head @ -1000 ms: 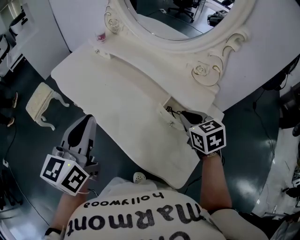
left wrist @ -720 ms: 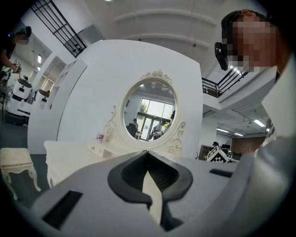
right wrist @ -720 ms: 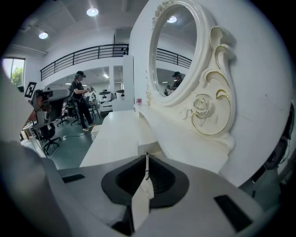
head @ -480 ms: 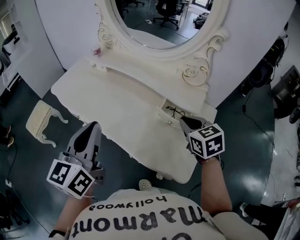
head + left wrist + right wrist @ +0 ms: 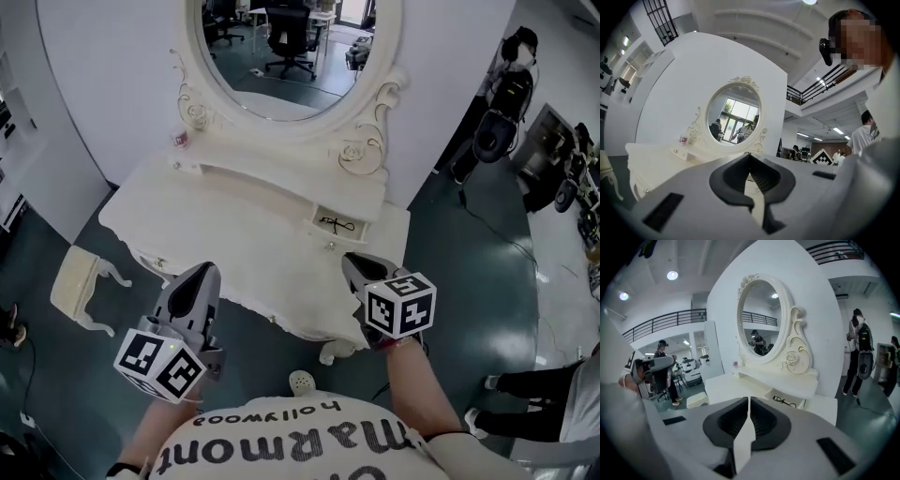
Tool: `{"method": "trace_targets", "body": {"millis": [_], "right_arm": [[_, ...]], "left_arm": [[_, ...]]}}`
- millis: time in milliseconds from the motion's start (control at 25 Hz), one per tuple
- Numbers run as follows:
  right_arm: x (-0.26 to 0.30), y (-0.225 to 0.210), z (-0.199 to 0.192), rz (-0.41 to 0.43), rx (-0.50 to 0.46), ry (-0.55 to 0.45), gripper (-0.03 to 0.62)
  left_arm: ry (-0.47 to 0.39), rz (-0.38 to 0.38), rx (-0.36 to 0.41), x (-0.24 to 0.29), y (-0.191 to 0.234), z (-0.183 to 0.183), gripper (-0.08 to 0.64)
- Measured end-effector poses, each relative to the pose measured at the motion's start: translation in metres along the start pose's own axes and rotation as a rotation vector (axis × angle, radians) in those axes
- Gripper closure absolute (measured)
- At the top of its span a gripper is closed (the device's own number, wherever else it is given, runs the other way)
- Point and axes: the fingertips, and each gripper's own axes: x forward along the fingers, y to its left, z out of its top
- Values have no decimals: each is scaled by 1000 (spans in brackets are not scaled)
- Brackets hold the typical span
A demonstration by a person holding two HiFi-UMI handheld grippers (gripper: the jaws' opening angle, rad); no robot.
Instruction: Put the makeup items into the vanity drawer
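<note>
Grippers, pair, both held in front of the mirror (image 5: 281, 56) and well short of it, out past the front edge of the vanity table (image 5: 234, 234).

- Left gripper (image 5: 206, 272): jaws pressed together, nothing between them; its own view looks straight up at the mirror.
- Right gripper (image 5: 350, 262): jaws likewise closed and empty, just off the table's front edge and below the mirror's right side.
- Tabletop: no loose item can be made out anywhere below the mirror.
- Drawer (image 5: 354, 217): a small one standing open directly beneath the carved rose at the mirror's lower right. A thin dark item (image 5: 336, 224) lies inside; its kind is too small to tell.
- Small jar (image 5: 180, 139), pinkish, on the shelf at the foot of the mirror's left side, well apart from the drawer.
- Stool (image 5: 77, 286): on the floor, down and left of the mirror.

Progress, as judged: largely done, with at least one piece already in the drawer. What is left appears to be the jar, if it counts among the makeup, and pushing the drawer shut.
</note>
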Motion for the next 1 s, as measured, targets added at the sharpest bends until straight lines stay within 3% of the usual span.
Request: {"method": "trace_targets", "body": {"millis": [400, 560, 1000], "right_arm": [[-55, 83, 38, 32, 190, -302, 555], [-75, 107, 52, -8, 165, -396, 555], [-102, 140, 36, -128, 112, -412, 563]], "left_arm": [[-17, -149, -8, -23, -29, 4, 551], [-10, -173, 1, -35, -34, 2, 551], [3, -206, -15, -74, -31, -1, 551]]}}
